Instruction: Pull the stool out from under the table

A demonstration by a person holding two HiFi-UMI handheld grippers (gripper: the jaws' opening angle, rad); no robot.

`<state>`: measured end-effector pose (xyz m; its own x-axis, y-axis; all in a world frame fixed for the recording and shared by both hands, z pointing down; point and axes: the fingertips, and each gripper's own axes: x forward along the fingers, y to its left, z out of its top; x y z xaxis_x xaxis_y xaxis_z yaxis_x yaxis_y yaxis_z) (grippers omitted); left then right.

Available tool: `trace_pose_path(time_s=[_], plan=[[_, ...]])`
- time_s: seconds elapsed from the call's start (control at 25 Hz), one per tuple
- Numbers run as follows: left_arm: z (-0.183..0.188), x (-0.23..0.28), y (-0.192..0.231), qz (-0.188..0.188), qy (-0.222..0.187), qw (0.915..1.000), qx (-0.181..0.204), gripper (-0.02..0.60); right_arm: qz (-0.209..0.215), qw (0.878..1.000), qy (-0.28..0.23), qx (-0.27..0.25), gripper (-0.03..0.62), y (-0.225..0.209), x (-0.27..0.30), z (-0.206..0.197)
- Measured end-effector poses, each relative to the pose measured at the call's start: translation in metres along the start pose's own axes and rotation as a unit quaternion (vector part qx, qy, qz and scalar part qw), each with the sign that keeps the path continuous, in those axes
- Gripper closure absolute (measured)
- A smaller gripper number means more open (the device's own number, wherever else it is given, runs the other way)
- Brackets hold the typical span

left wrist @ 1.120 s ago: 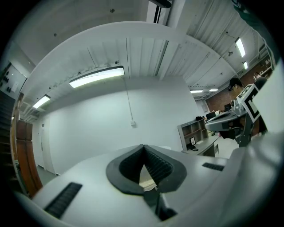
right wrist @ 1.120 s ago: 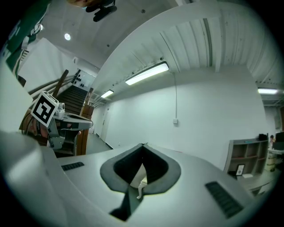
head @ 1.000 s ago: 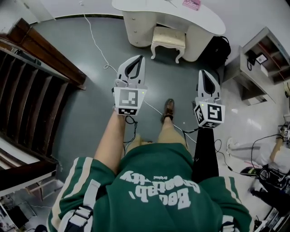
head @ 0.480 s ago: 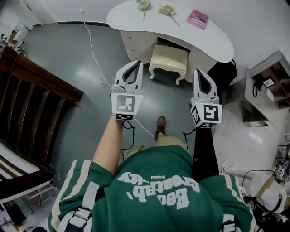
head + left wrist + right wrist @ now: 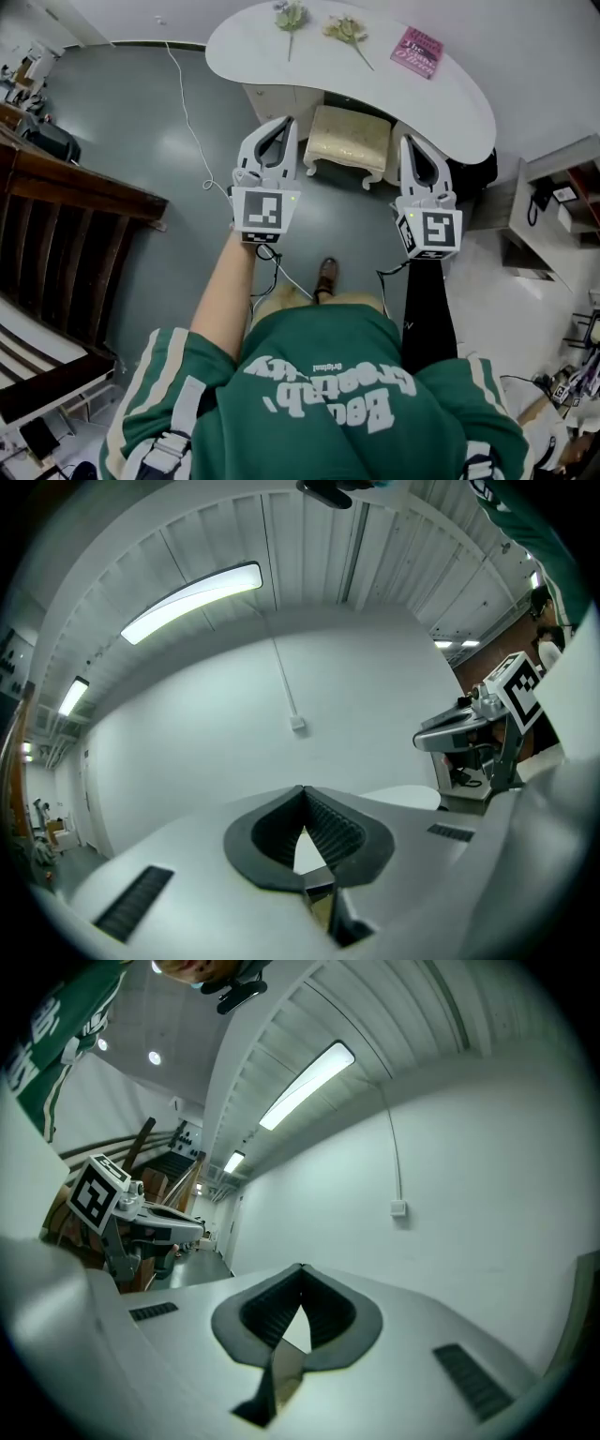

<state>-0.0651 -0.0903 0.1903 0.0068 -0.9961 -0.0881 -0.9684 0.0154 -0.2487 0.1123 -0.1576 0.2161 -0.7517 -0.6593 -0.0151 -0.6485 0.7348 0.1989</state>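
Note:
A cream cushioned stool (image 5: 349, 141) with curved white legs stands half under a white curved table (image 5: 281, 56) at the top of the head view. My left gripper (image 5: 279, 122) is held in the air short of the stool's left side, shut and empty. My right gripper (image 5: 413, 142) hangs level with the stool's right side, also shut with nothing in it. Both gripper views point up at a white wall and ceiling lights; the left gripper (image 5: 303, 789) and right gripper (image 5: 301, 1267) show their tips meeting.
Two flower stems (image 5: 345, 30) and a pink book (image 5: 417, 50) lie on the table. A dark wooden bed frame (image 5: 66, 216) fills the left side. A white cable (image 5: 192, 131) trails across the grey floor. A shelf unit (image 5: 562, 197) stands at right beside a dark bag (image 5: 483, 173).
The person has stepped forward: the table and stool have come closer and lower in the head view. Both grippers stay shut and now flank the stool.

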Motion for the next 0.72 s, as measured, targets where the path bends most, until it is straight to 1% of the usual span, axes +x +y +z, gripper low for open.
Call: trace_pose_path(time_s=[0.24,0.44,0.56,0.72], plan=[[-0.019,0.037,0.008,-0.016,0.012,0.9998,-0.005,0.568,-0.014,1.000,0.017,0.013,0.585,-0.017,0.033,-0.021],[-0.036,0.076,0.027,-0.038,0.007,0.9992,-0.011,0.568,-0.035,0.999,0.022,0.005,0.585,-0.025,0.067,-0.034],[-0.054,0.109,0.042,-0.048,0.008,0.9988,-0.006,0.568,-0.058,0.998,0.022,-0.005,0.585,-0.038,0.094,-0.036],[-0.075,0.144,0.050,-0.084,0.016,0.9962,-0.014,0.568,-0.095,0.995,0.043,-0.004,0.585,-0.052,0.116,-0.042]])
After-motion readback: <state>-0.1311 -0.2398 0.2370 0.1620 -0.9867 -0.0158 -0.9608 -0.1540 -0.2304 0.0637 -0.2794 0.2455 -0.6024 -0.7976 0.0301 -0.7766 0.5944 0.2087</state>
